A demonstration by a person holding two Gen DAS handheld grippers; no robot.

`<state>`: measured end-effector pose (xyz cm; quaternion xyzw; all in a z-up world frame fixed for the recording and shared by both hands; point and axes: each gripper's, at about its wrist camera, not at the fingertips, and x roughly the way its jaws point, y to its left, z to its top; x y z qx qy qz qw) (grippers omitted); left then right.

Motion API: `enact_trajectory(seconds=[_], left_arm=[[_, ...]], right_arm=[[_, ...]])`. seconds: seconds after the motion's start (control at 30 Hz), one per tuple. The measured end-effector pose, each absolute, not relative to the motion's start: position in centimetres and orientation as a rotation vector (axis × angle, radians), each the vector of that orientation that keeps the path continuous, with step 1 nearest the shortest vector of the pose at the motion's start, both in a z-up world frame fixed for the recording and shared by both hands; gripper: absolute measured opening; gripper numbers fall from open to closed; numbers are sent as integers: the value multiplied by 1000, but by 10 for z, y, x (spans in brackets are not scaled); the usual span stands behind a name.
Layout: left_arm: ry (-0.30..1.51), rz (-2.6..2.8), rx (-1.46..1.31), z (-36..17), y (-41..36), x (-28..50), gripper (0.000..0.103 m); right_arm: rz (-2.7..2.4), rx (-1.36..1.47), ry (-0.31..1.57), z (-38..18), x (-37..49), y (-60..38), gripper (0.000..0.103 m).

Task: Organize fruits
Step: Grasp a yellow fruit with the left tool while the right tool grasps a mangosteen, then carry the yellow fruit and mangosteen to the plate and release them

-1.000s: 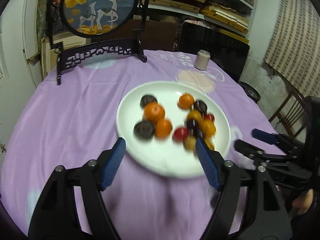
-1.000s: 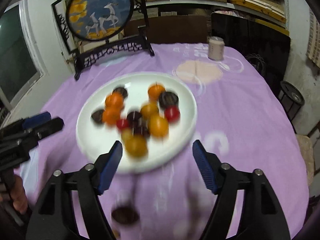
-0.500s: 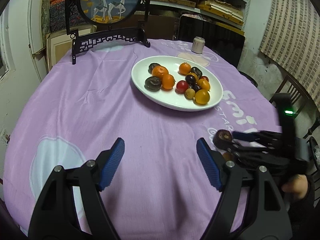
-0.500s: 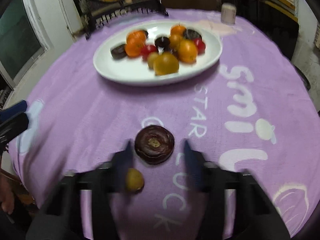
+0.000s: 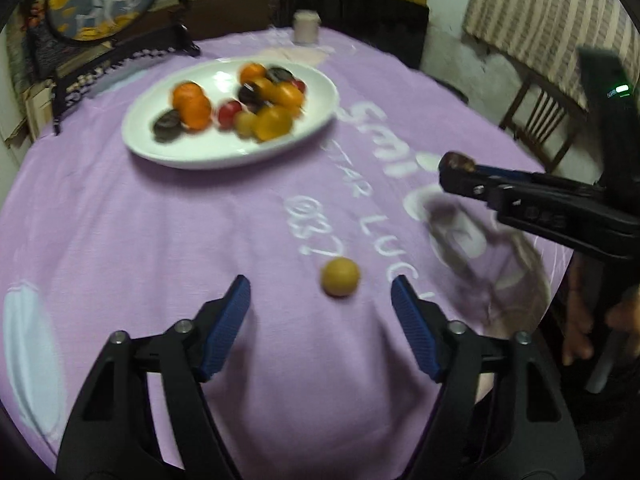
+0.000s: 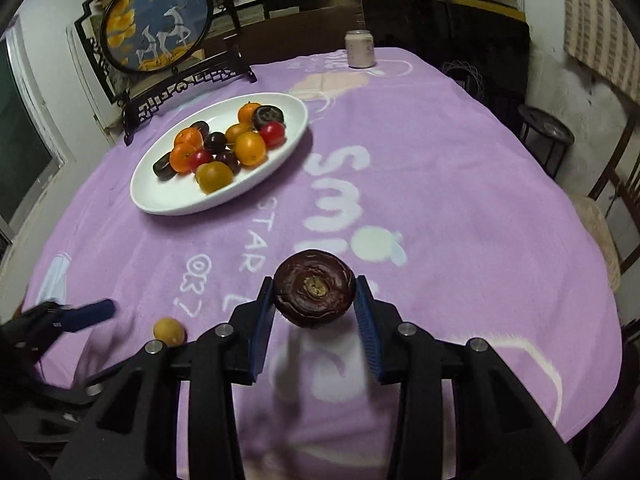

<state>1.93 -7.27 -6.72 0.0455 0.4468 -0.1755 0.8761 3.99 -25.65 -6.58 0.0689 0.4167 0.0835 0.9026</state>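
Right gripper (image 6: 315,302) clamped across a dark fruit (image 6: 314,288), lifted above the cloth (image 6: 460,200). Left gripper (image 5: 320,312) spread wide near a small yellow fruit (image 5: 339,276): light, round, probably rolls; grip across its middle. Plate (image 6: 160,196) well apart.

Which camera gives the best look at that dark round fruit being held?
The right wrist view: the dark fruit sits sharp and close, clamped between the right hand-held gripper's blue pads, its stem scar facing the camera. The left wrist view shows it only as a small blurred bit at the gripper tip.
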Motion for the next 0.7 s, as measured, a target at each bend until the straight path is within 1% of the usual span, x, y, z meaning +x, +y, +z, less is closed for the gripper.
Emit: enact_trajectory(seconds=[0.07,0.1,0.17,0.2,0.33,0.47,0.6,0.7], left_arm=[[970,-372,107,-77,-82,24,36],[985,-373,110,-81,-85,27,31],[982,-360,116,-85,-89,30,29],[977,-355,122,-85,-90,30,24],[970,-361,105,-85,-89,30,24],[940,-354,93,-73,-81,25,24],[903,-311,68,-56,-59,32,24],[878,-252,36,-40,-34,55,24]], right_arm=[[191,154,861,-68,34,-260,40],[200,159,860,-70,33,-259,40],[220,166,856,-69,30,-262,40],[232,170,852,-68,29,-262,40],[253,167,845,-67,26,-258,40],[259,163,849,-68,25,-254,40],[278,141,858,-68,28,-243,40],[314,126,873,-67,38,-231,40]])
